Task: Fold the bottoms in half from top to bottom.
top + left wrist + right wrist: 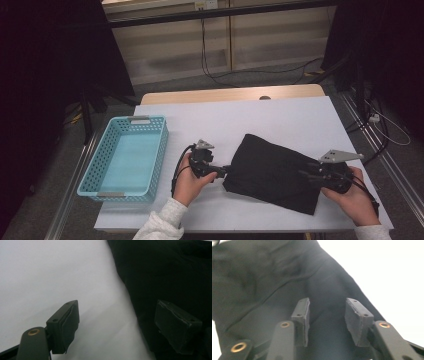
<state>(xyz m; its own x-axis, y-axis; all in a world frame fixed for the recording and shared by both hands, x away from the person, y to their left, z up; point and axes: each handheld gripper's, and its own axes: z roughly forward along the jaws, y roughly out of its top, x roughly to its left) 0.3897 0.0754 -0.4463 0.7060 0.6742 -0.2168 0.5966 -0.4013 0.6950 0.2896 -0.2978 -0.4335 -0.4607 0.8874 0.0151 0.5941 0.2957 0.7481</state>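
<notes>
Well, the empty blue basket (125, 157) is sitting at the desk's (280, 115) left edge, while the left gripper (226, 170) is standing wide open, straddling the near-left edge of the folded black cloth (275, 172) without pinching it. The right gripper (306, 170) is hanging part open over the cloth's right end toward the desk's right edge, holding nothing. Closing now, it may be catching only the top layer, undoing the fold.

Two black jaws of the left gripper (116, 326) are being held wide apart above a white table (50, 277). One pad is being shown over the bare surface, the other against the edge of a black cloth (162, 270).
</notes>
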